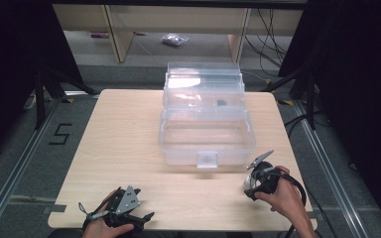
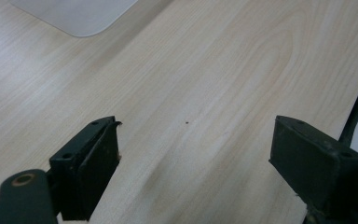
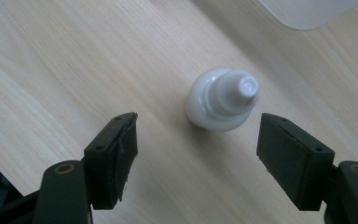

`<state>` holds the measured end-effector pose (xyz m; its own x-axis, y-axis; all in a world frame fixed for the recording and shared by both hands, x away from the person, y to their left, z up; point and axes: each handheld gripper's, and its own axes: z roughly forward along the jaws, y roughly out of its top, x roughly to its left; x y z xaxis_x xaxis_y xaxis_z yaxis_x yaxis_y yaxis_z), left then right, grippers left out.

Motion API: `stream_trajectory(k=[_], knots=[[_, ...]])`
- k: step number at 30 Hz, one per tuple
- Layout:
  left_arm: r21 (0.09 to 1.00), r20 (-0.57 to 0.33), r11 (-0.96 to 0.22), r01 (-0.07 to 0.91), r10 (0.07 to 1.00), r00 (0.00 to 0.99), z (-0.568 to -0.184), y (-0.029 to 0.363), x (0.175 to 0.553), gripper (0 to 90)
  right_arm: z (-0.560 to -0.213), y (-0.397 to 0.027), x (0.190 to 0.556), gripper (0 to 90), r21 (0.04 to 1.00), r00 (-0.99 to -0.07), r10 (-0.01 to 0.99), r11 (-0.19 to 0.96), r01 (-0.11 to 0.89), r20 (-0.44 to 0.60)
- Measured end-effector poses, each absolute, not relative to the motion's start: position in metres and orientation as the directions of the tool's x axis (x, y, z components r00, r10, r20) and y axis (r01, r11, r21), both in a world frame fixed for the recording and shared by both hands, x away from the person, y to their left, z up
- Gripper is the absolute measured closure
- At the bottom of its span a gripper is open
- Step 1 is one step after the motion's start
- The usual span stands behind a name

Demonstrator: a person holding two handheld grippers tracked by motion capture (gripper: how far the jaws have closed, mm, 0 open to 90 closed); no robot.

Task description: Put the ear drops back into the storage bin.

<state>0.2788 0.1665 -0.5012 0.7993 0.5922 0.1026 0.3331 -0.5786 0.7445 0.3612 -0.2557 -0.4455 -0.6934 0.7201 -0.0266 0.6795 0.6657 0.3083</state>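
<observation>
A small white dropper bottle (image 3: 221, 100) stands upright on the wooden table (image 1: 129, 129), near its front right. In the high view the bottle (image 1: 247, 182) sits just left of the person's right hand. My right gripper (image 3: 198, 149) points down at it with its jaws apart. The bottle lies a little beyond the jaw tips, between their lines, and neither pad touches it. My left gripper (image 1: 139, 218) rests at the front left edge of the table. In its own view the left gripper (image 2: 196, 154) stands open over bare wood with nothing between the jaws.
A clear plastic box (image 1: 178, 148) with stepped tiers and a front latch stands open in the middle of the table. A small dark item (image 1: 222, 103) lies in an upper tier. Corners of the box (image 2: 79, 14) (image 3: 307, 9) edge into both gripper views.
</observation>
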Motion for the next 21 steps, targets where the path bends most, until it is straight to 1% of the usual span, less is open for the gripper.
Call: stream_trajectory(k=[2,5,6,7,10,11,12,14,15,16,17,19,21], knots=[[0.735,0.131,-0.602,0.311,0.577,0.806,-0.500,0.168,0.279,15.0,-0.445,-0.255,0.364,32.6,0.301,-0.708,0.705,0.683,0.665,-0.036],[0.733,0.132,-0.603,0.313,0.579,0.805,-0.500,0.168,0.280,14.9,-0.446,-0.253,0.368,34.6,0.295,-0.712,0.701,0.689,0.662,-0.039],[0.738,0.110,-0.588,0.331,0.589,0.801,-0.501,0.167,0.279,15.0,-0.446,-0.253,0.369,34.9,0.287,-0.711,0.703,0.689,0.665,-0.040],[0.735,0.131,-0.602,0.310,0.576,0.807,-0.501,0.168,0.279,15.0,-0.447,-0.253,0.371,35.4,0.288,-0.711,0.702,0.690,0.664,-0.040],[0.736,0.123,-0.598,0.318,0.580,0.805,-0.501,0.167,0.280,15.0,-0.448,-0.252,0.374,38.0,0.279,-0.706,0.706,0.688,0.670,-0.047],[0.737,0.117,-0.591,0.328,0.590,0.799,-0.501,0.167,0.279,15.0,-0.448,-0.252,0.376,38.5,0.286,-0.718,0.694,0.698,0.656,-0.048],[0.737,0.128,-0.599,0.314,0.579,0.805,-0.501,0.168,0.279,15.0,-0.448,-0.251,0.377,39.1,0.281,-0.717,0.695,0.699,0.658,-0.050],[0.727,0.123,-0.605,0.323,0.579,0.806,-0.499,0.168,0.279,15.0,-0.449,-0.249,0.379,41.3,0.273,-0.716,0.696,0.699,0.661,-0.048],[0.737,0.119,-0.591,0.327,0.590,0.799,-0.501,0.167,0.280,15.0,-0.449,-0.249,0.381,42.3,0.271,-0.732,0.680,0.714,0.645,-0.048],[0.738,0.116,-0.590,0.327,0.589,0.800,-0.501,0.167,0.279,14.9,-0.449,-0.248,0.382,43.4,0.268,-0.724,0.688,0.708,0.654,-0.051],[0.740,0.126,-0.595,0.314,0.581,0.804,-0.501,0.167,0.279,15.0,-0.450,-0.247,0.382,44.3,0.263,-0.723,0.689,0.707,0.656,-0.049],[0.737,0.111,-0.589,0.332,0.590,0.799,-0.501,0.167,0.279,15.0,-0.450,-0.247,0.384,46.4,0.260,-0.733,0.679,0.717,0.647,-0.048],[0.731,0.129,-0.604,0.318,0.580,0.804,-0.499,0.168,0.279,15.0,-0.451,-0.247,0.385,48.5,0.258,-0.739,0.672,0.723,0.641,-0.047]])
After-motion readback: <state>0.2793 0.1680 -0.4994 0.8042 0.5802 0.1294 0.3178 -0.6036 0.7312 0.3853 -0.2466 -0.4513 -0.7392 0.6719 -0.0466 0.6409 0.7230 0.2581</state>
